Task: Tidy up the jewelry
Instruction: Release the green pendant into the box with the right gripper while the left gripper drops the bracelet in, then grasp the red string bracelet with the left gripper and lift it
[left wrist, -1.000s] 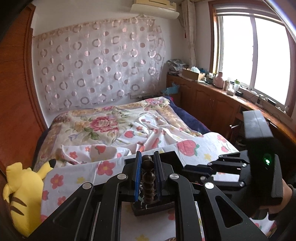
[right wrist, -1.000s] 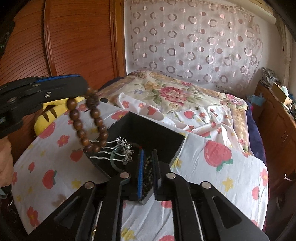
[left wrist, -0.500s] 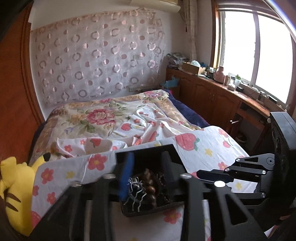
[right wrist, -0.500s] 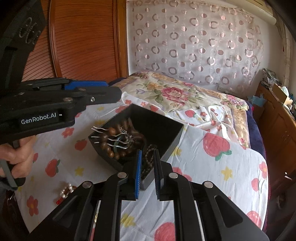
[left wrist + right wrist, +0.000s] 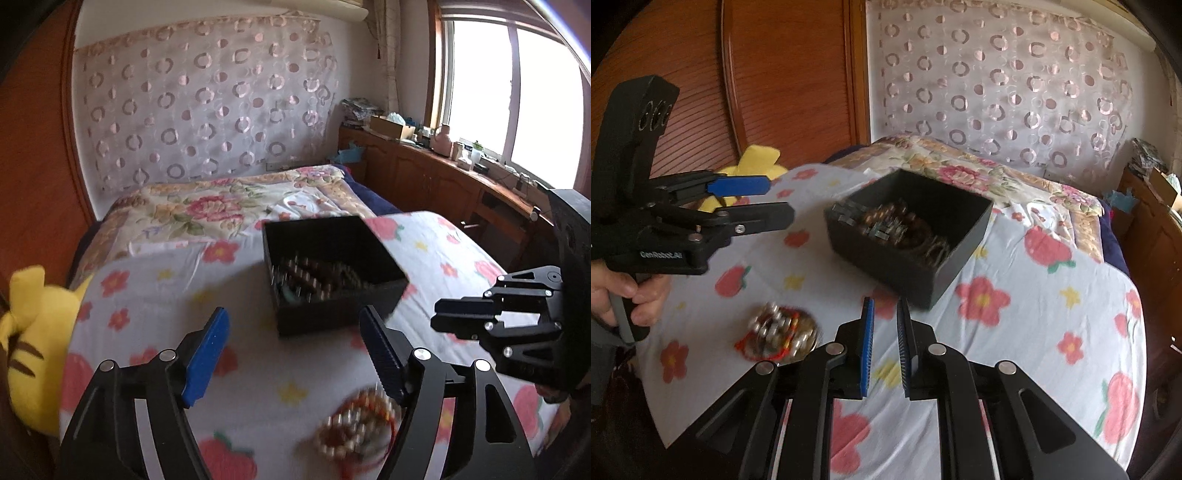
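a: left wrist: left gripper [image 5: 295,350] jaws have just been opening, now wide, empty. beads [image 5: 356,424] lie near, right of it.
b: right gripper [image 5: 885,343] nearly closed, empty; box [image 5: 960,236] far behind, holding jewelry.

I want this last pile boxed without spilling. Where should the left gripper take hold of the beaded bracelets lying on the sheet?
The beaded bracelets lie flat in a loose heap on the sheet, so probably come from above with the open left gripper, jaws straddling one side of the bead ring, not the thin red cord.
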Action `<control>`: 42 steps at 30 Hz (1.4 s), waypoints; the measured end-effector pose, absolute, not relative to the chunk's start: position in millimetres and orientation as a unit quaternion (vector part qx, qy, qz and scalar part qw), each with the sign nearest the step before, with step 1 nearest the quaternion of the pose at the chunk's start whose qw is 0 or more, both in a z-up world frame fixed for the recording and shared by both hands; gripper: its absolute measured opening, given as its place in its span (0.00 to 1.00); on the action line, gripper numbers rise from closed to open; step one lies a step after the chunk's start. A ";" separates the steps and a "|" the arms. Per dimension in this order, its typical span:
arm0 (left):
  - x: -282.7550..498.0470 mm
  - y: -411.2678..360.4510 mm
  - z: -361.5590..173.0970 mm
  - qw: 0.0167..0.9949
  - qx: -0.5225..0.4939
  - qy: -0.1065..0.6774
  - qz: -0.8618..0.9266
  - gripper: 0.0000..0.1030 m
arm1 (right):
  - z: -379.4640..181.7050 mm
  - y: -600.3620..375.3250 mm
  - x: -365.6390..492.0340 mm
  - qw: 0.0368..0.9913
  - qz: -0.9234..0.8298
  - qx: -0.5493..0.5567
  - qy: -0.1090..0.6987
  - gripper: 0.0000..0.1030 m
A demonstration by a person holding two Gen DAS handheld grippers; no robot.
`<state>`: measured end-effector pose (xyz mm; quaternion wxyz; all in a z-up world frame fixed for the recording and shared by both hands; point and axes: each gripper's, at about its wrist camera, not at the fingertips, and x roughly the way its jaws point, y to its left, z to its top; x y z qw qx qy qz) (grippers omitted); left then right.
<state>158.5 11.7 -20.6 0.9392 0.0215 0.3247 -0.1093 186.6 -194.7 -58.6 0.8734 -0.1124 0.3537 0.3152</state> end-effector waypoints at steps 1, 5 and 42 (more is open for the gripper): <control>153.7 14.4 -23.1 0.939 0.019 0.326 -0.109 0.69 | -60.5 -194.7 182.0 0.872 0.316 -0.111 0.356 0.14; 133.2 24.0 -35.1 0.936 0.007 0.335 -0.108 0.69 | -71.1 -195.5 162.9 0.867 0.321 -0.109 0.366 0.14; 90.6 -17.0 -86.2 0.899 0.076 0.404 -0.152 0.05 | -105.1 -212.0 112.7 0.863 0.311 -0.091 0.389 0.33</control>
